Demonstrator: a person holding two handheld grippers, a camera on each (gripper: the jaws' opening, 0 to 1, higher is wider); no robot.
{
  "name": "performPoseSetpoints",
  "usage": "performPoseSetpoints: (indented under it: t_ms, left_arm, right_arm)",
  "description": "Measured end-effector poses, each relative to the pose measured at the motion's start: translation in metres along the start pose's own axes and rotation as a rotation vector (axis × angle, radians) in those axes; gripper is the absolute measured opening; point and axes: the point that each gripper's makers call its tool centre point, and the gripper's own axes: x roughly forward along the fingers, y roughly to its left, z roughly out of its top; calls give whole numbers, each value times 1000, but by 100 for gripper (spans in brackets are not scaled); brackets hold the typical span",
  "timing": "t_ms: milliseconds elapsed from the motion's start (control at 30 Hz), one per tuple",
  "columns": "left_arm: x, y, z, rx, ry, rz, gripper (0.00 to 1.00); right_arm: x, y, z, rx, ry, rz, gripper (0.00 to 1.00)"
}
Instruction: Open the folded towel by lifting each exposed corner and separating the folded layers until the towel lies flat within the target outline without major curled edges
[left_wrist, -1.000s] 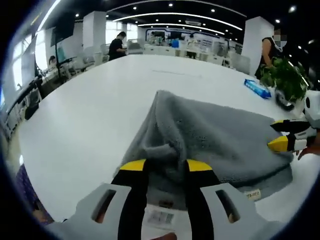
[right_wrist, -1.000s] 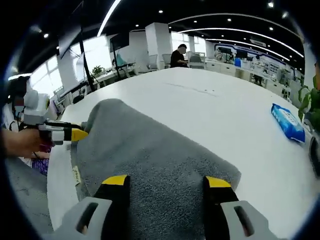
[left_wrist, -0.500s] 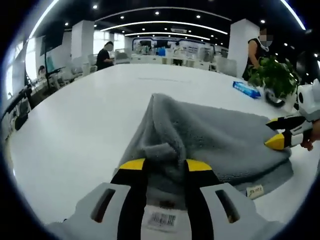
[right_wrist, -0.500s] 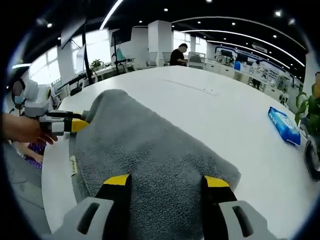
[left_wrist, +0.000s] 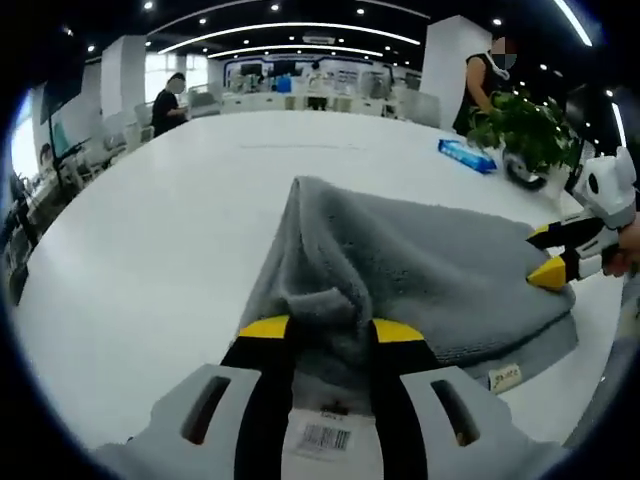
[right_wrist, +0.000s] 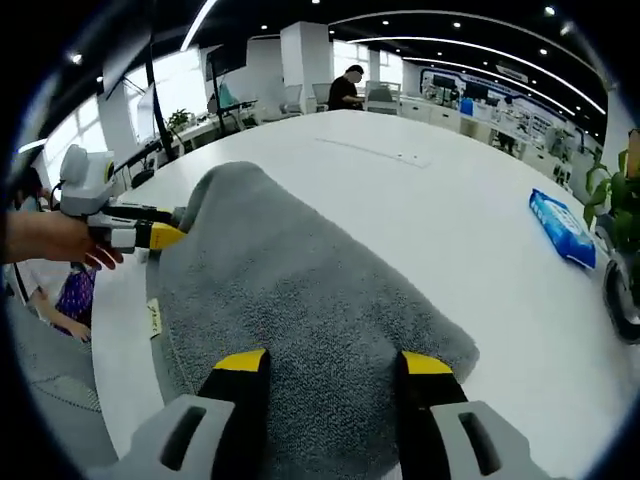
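A grey towel (left_wrist: 420, 270) lies folded on the white table (left_wrist: 150, 250), with a small label (left_wrist: 503, 378) at its near edge. My left gripper (left_wrist: 332, 330) is shut on a bunched fold of it, and a raised ridge runs away from the jaws. In the right gripper view the same towel (right_wrist: 300, 290) spreads under my right gripper (right_wrist: 332, 362), whose jaws stand open, wide apart, over the cloth. The right gripper (left_wrist: 548, 254) touches the towel's right edge in the left gripper view. A hand holds the left gripper (right_wrist: 160, 236) at the towel's lifted left corner.
A blue wipes packet (right_wrist: 562, 228) lies on the table to the right, near a potted plant (left_wrist: 525, 125) with a person standing behind it. The table's edge (right_wrist: 115, 340) runs close along the towel's labelled side. Other people sit at desks far behind.
Both views have shifted a little with the hands. The left gripper keeps its hold on the bunched fold, and the right gripper's jaws stay apart over the towel.
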Motion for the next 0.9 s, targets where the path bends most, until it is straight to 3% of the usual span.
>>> performPoseSetpoints:
  t_ms: [300, 900]
  left_arm:
    - [12, -5, 8, 44, 46, -54, 28]
    - [34, -12, 22, 122, 109, -141, 28]
  right_arm:
    - [-13, -1, -12, 48, -1, -2, 42]
    - [-21, 3, -22, 66, 24, -29, 41]
